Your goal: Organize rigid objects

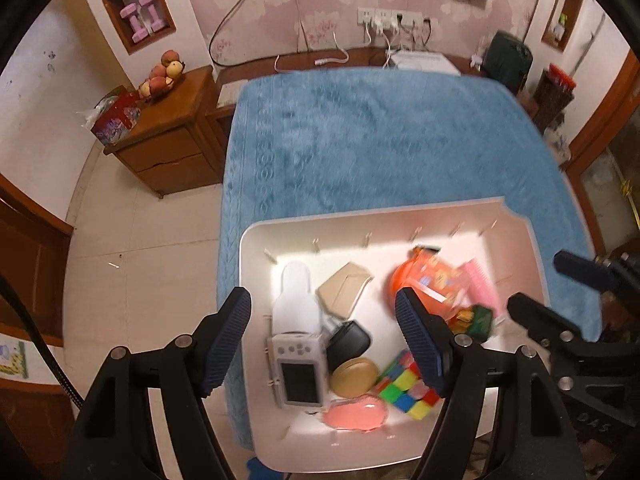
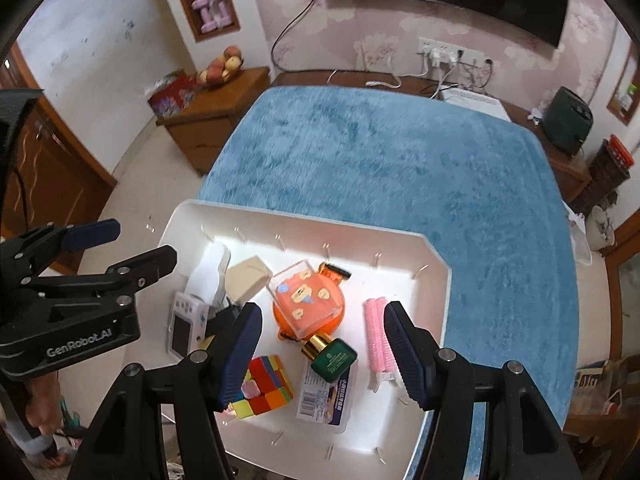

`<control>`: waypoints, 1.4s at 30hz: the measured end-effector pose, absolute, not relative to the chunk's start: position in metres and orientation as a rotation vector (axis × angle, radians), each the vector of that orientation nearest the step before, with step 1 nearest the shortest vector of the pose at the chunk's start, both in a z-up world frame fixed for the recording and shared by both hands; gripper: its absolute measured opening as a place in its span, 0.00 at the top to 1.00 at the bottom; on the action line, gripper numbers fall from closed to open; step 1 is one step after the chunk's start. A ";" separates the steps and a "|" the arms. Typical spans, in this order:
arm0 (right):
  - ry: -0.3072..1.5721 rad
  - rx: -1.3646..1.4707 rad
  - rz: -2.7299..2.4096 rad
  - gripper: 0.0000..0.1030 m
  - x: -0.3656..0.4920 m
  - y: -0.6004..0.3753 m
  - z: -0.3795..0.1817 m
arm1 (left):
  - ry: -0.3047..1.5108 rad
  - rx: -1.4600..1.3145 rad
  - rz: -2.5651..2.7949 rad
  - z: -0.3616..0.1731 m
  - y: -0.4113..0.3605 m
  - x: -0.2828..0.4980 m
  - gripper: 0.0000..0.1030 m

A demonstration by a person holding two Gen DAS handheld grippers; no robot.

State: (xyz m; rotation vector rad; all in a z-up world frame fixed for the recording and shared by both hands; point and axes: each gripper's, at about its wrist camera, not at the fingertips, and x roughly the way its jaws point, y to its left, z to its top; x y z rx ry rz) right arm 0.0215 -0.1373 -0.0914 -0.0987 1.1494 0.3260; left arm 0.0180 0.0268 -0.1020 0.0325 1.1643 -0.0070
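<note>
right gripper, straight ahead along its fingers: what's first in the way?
Probably the green bottle with the gold cap, lying in the white tray midway between the right gripper's open fingers. The orange case sits just beyond it. Depth is unclear, so the tray floor beside the bottle is possible.

Cube (image 2: pixel 266 386) in tray (image 2: pixel 434 276), seemingly flat

i see warm, fairly bright indoor light; a hard bright patch falls across the white tray (image 1: pixel 256 248) floor, washing it out; motion blur smears the blue cover (image 1: pixel 360 140) and orange items; fisheye bending and dark vignette crowd both views' edges
</note>
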 end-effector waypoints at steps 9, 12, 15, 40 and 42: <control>1.090 -0.044 0.269 0.37 0.021 -0.152 -0.059 | 1.084 0.017 -0.013 -0.070 0.012 0.014 0.24; 1.078 -0.010 0.251 0.37 0.023 -0.157 -0.050 | 1.071 0.006 -0.010 -0.063 0.009 0.014 0.24; 1.052 -0.016 0.224 0.36 0.022 -0.159 -0.043 | 1.056 -0.002 -0.005 -0.056 0.008 0.014 0.24; 0.995 -0.037 0.164 0.33 0.023 -0.157 -0.033 | 1.016 -0.015 0.041 -0.043 0.005 0.016 0.24; 0.995 -0.037 0.163 0.33 0.023 -0.157 -0.033 | 1.014 -0.015 0.041 -0.044 0.003 0.016 0.24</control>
